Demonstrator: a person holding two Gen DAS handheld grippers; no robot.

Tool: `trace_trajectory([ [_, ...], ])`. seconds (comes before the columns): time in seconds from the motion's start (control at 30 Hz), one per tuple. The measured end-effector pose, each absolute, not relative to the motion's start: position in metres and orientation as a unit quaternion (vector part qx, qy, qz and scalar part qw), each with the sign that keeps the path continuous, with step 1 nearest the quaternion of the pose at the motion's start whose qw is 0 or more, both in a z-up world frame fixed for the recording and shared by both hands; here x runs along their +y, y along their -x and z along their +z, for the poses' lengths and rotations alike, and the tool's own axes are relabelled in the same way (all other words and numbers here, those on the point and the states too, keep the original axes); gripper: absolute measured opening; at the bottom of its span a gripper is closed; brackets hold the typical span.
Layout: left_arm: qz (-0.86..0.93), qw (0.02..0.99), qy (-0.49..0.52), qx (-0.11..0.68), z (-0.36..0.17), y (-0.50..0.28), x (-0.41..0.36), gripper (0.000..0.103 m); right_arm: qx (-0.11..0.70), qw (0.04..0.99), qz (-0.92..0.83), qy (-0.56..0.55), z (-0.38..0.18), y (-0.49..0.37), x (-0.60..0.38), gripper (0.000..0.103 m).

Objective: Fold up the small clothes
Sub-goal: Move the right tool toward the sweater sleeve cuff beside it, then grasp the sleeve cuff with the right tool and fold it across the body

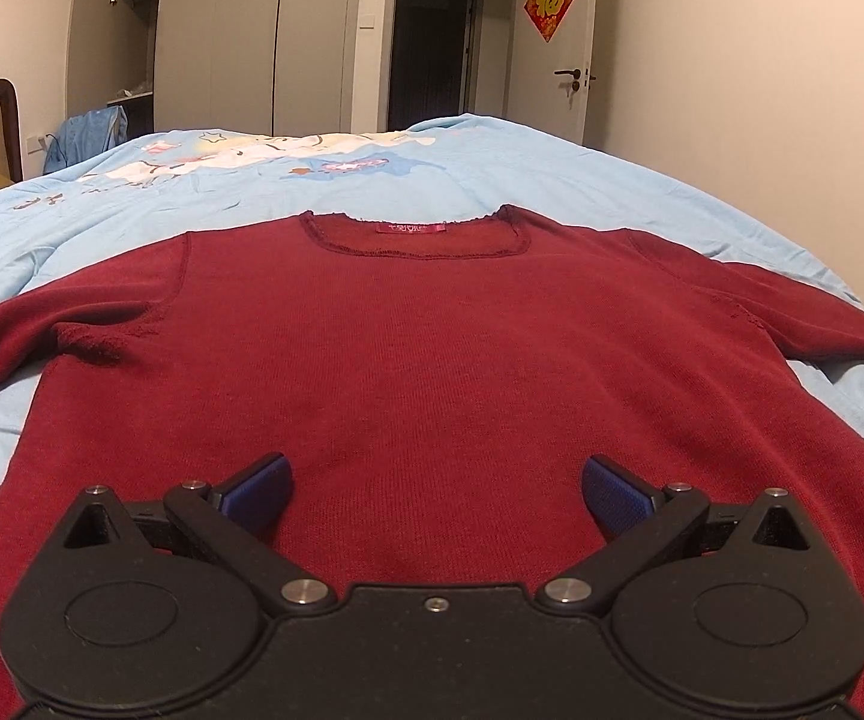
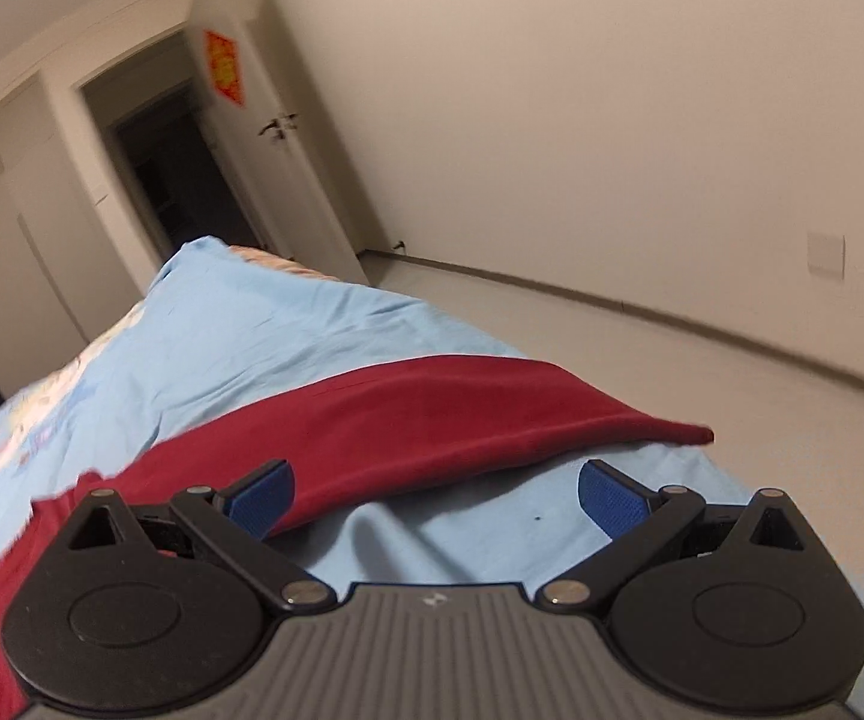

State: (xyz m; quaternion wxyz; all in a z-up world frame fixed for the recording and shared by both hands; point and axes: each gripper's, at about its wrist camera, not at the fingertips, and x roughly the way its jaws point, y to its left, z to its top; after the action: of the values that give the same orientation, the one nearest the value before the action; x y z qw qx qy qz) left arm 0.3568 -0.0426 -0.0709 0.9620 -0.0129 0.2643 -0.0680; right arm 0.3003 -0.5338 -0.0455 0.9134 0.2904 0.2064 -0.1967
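Beyond frame edge, red sweater (image 1: pixel 432 360) sleeves

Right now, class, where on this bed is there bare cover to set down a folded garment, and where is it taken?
Free: the blue bedcover beyond the red sweater's neckline, up to the printed pattern, and the strip under the right sleeve by the bed edge. Crowded: the middle, where the sweater lies spread flat, sleeves out. Both the left hand-held gripper and right hand-held gripper are open.

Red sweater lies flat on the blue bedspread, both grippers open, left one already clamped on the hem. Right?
Not quite. The left gripper isn't clamped on anything: in the left wrist view its jaws stand wide apart above the red sweater. The rest holds: the sweater is flat on the blue bedspread, and the right gripper is open.
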Motion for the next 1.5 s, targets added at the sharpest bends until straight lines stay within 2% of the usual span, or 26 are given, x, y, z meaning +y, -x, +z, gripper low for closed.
trace_trajectory([
  [0.2, -0.068, 0.962, 0.014, 0.262, -0.072, -0.355, -0.042, 0.102, 0.183, 0.876, -0.206, -0.395, -0.069, -0.309, -0.568, 0.103],
  [0.3, -0.068, 0.962, 0.014, 0.262, -0.072, -0.355, -0.042, 0.102, 0.163, 0.868, -0.225, -0.412, -0.075, -0.315, -0.577, 0.093],
  [0.37, -0.068, 0.962, 0.014, 0.263, -0.072, -0.355, -0.042, 0.102, 0.157, 0.859, -0.247, -0.420, -0.079, -0.318, -0.581, 0.077],
  [0.4, -0.068, 0.962, 0.014, 0.263, -0.072, -0.355, -0.042, 0.103, 0.154, 0.855, -0.257, -0.424, -0.082, -0.319, -0.584, 0.073],
  [0.47, -0.068, 0.962, 0.014, 0.263, -0.072, -0.355, -0.042, 0.102, 0.153, 0.845, -0.275, -0.432, -0.086, -0.323, -0.589, 0.056],
  [0.5, -0.068, 0.962, 0.014, 0.263, -0.072, -0.355, -0.042, 0.102, 0.152, 0.841, -0.285, -0.434, -0.087, -0.326, -0.589, 0.051],
  [0.57, -0.069, 0.962, 0.014, 0.263, -0.072, -0.355, -0.042, 0.102, 0.152, 0.837, -0.298, -0.433, -0.090, -0.331, -0.592, 0.029],
  [0.73, -0.075, 0.957, 0.027, 0.278, -0.065, -0.360, -0.038, 0.102, 0.153, 0.855, -0.304, -0.391, -0.081, -0.344, -0.587, 0.011],
  [1.07, -0.090, 0.942, 0.129, 0.295, -0.026, -0.367, 0.003, 0.102, 0.089, 0.953, -0.241, -0.161, 0.005, -0.372, -0.511, 0.008],
  [1.27, -0.044, 0.952, 0.112, 0.282, -0.001, -0.357, 0.023, 0.102, 0.059, 0.990, -0.126, -0.032, 0.050, -0.410, -0.418, 0.007],
  [1.5, -0.022, 0.955, 0.120, 0.269, 0.015, -0.338, 0.049, 0.102, 0.048, 0.995, 0.003, 0.083, 0.070, -0.439, -0.285, 0.007],
])
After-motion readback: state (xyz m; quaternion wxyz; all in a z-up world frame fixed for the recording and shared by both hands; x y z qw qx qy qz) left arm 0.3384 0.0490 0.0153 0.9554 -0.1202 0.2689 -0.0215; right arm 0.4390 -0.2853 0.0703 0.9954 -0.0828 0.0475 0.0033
